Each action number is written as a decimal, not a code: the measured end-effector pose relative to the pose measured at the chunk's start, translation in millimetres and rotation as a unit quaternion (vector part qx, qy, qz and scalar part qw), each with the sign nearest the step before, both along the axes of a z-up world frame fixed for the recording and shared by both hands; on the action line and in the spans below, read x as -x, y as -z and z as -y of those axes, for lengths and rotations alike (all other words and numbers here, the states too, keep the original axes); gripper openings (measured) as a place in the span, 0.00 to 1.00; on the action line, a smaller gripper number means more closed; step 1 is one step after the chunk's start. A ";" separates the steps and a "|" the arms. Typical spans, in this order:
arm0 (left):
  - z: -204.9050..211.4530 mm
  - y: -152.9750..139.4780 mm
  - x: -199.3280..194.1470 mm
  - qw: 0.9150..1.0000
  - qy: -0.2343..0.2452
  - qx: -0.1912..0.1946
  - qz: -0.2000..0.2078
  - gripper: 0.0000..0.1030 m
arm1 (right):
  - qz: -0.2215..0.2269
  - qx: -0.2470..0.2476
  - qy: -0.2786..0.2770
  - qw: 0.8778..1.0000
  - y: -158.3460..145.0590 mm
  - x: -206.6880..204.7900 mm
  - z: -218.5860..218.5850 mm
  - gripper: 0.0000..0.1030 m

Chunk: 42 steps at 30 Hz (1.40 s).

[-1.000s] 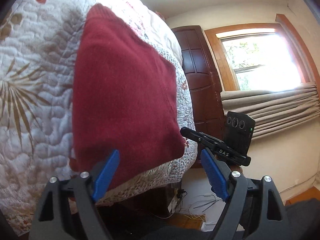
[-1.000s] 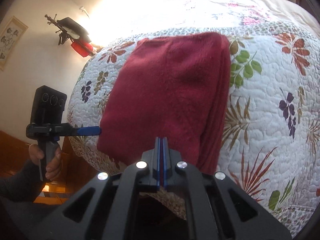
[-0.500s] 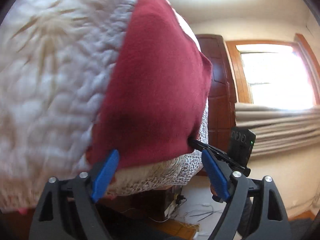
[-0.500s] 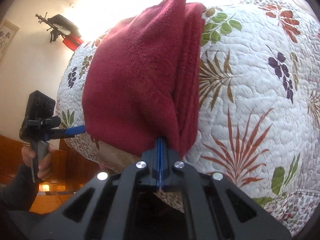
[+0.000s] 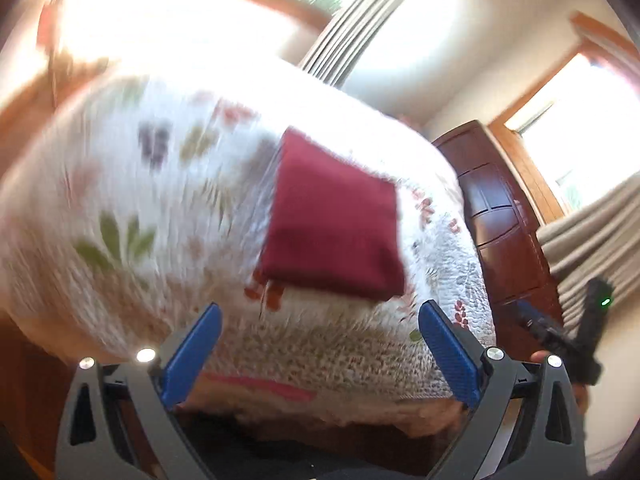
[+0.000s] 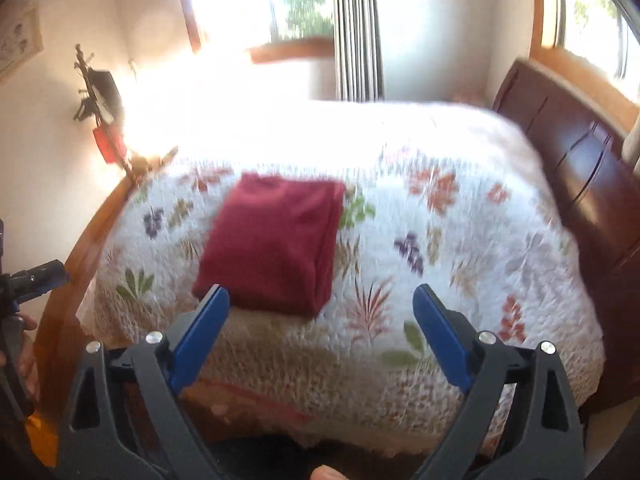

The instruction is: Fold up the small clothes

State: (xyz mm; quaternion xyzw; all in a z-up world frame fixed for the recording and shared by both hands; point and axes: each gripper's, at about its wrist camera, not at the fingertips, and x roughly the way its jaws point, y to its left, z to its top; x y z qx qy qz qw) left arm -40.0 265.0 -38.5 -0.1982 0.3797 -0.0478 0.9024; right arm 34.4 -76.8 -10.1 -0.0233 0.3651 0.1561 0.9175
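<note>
Sunlit bedroom, with bright windows and striped curtains behind a wooden-framed bed whose white quilted bedspread (image 6: 460, 240) carries a leaf-and-flower print: a dark red fleece garment (image 6: 276, 240), folded into a compact rectangle, lies flat near the foot edge of the quilt, its stacked layers showing along its right side. Both handheld tools hang off the end of the bed, clear of the cloth. Left gripper (image 5: 320, 354) stands with its blue-padded jaws spread wide and nothing between them; right gripper (image 6: 320, 336) is likewise wide and empty, one blue pad overlapping the garment's near corner in view, though contact cannot be told. That stance suggests the fold is judged finished and the bundle set down to rest. Quilt lies bare on every side of the garment, widest to the right, leaving free room; the dark wooden headboard (image 6: 580, 168) bounds the far right, and both views are motion-blurred
</note>
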 end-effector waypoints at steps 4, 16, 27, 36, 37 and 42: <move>36.7 -84.6 34.7 0.992 0.020 -0.081 0.090 0.96 | 0.130 -0.062 0.004 0.990 -72.9 58.0 4.1 0.97; 63.4 -21.3 79.4 0.993 -0.036 -0.088 -0.074 0.96 | -0.077 0.035 0.028 0.996 5.0 78.2 -31.3 0.97; 58.6 -28.5 85.1 0.992 -0.022 -0.100 -0.069 0.96 | -0.052 0.051 0.011 0.997 -7.5 92.3 -56.4 0.97; 56.8 -26.8 83.2 0.993 -0.016 -0.092 -0.071 0.96 | -0.050 0.055 0.011 0.997 -7.7 93.4 -63.0 0.97; 55.8 -27.1 83.2 0.993 -0.016 -0.091 -0.071 0.96 | -0.051 0.056 0.011 0.997 -7.2 92.9 -63.2 0.97; 53.9 -26.5 81.9 0.993 -0.019 -0.090 -0.074 0.96 | -0.053 0.060 0.007 0.997 -6.2 91.5 -66.1 0.97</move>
